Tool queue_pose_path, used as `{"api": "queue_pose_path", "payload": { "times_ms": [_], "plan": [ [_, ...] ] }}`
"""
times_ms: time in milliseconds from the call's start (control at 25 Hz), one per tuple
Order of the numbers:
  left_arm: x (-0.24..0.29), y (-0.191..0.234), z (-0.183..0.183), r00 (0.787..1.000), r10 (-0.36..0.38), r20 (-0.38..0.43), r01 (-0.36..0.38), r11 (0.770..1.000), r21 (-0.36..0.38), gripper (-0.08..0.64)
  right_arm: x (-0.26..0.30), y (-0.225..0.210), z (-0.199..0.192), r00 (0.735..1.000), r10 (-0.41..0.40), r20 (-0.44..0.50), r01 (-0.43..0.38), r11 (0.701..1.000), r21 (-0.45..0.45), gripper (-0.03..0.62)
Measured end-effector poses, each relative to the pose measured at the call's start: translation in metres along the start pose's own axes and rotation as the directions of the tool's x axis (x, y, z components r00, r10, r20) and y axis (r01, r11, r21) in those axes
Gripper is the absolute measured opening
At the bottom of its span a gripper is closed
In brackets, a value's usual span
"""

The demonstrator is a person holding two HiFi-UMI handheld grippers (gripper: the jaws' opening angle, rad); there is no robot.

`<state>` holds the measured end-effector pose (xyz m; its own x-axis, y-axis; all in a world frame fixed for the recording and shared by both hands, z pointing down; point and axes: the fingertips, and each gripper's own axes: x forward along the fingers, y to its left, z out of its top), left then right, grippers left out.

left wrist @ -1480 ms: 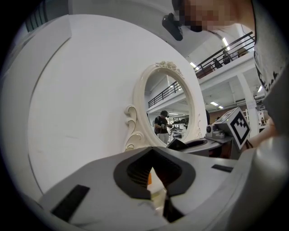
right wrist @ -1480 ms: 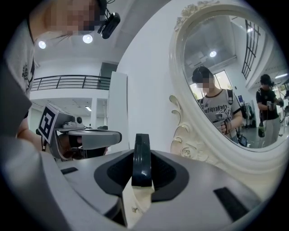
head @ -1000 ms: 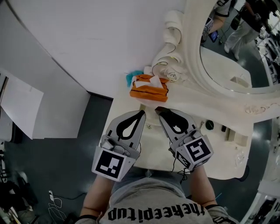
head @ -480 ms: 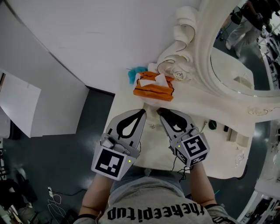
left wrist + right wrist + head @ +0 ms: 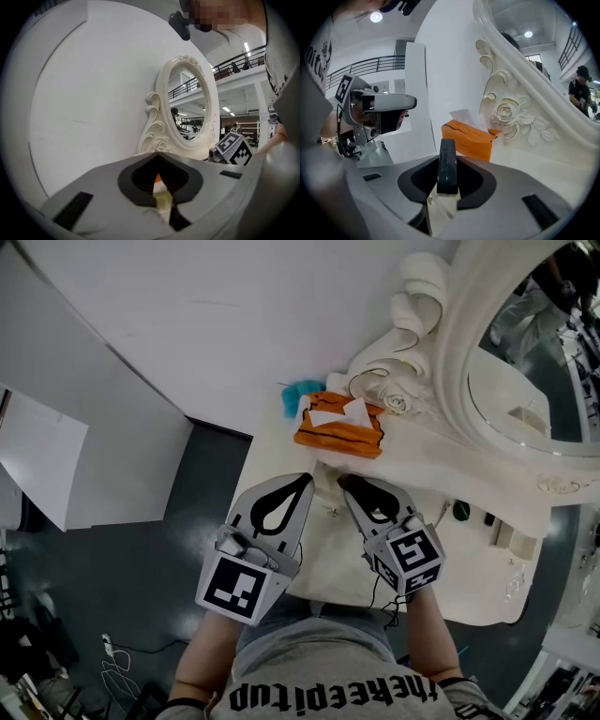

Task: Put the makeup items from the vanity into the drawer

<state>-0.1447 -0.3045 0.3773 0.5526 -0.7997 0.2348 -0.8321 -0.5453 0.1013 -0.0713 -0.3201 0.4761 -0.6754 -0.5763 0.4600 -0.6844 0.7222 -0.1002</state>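
Observation:
In the right gripper view, my right gripper (image 5: 447, 157) is shut on a slim dark makeup item (image 5: 447, 171), seen edge-on between the pads. From the head view both grippers hover side by side over the front of the white vanity (image 5: 281, 465), the right gripper (image 5: 345, 481) just right of the left gripper (image 5: 302, 480). The left gripper (image 5: 158, 164) is shut with nothing in it. Below the tips lies a cream panel with a small knob (image 5: 333, 513); I cannot tell whether the drawer is open. Small dark items (image 5: 460, 511) sit on the vanity to the right.
An orange tissue box (image 5: 339, 427) stands just beyond the grippers, with a teal thing (image 5: 298, 393) behind it. The ornate oval mirror (image 5: 525, 381) rises at the back right. A white wall is on the left, and dark floor lies left of the vanity.
The head view has drifted, so the vanity, tissue box and mirror sit further right and lower in the picture. Both grippers hold nearly the same pose and stay shut.

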Motion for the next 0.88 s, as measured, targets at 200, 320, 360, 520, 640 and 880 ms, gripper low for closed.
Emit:
{"api": "queue_pose_path", "payload": {
  "times_ms": [200, 320, 360, 520, 640, 880],
  "plan": [
    [0.0019, 0.0045, -0.0018, 1.000, 0.002, -0.004, -0.002, 1.000, -0.010, 0.032, 0.0074, -0.0015, -0.0078, 0.999, -0.004, -0.035, 0.004, 1.000, -0.003, 0.123],
    [0.0030, 0.0061, -0.0019, 1.000, 0.003, -0.006, -0.003, 1.000, -0.010, 0.032, 0.0093, -0.0019, -0.0091, 0.999, -0.005, -0.041, 0.005, 1.000, -0.003, 0.123],
    [0.0033, 0.0064, -0.0022, 1.000, 0.003, -0.007, -0.003, 1.000, -0.009, 0.034, 0.0099, -0.0020, -0.0097, 0.999, -0.005, -0.043, 0.005, 1.000, -0.001, 0.124],
    [0.0039, 0.0069, -0.0024, 1.000, 0.003, -0.007, -0.003, 1.000, -0.012, 0.034, 0.0112, -0.0013, -0.0105, 0.999, -0.001, -0.050, 0.001, 1.000, 0.000, 0.126],
    [0.0045, 0.0070, -0.0024, 1.000, 0.004, -0.007, -0.004, 1.000, -0.015, 0.034, 0.0111, -0.0024, -0.0070, 0.999, -0.001, -0.037, 0.001, 1.000, 0.003, 0.127],
    [0.0051, 0.0056, -0.0019, 1.000, 0.001, -0.006, -0.001, 1.000, -0.014, 0.034, 0.0087, -0.0043, -0.0032, 1.000, -0.005, -0.026, 0.005, 1.000, 0.001, 0.127]
  ]
}}
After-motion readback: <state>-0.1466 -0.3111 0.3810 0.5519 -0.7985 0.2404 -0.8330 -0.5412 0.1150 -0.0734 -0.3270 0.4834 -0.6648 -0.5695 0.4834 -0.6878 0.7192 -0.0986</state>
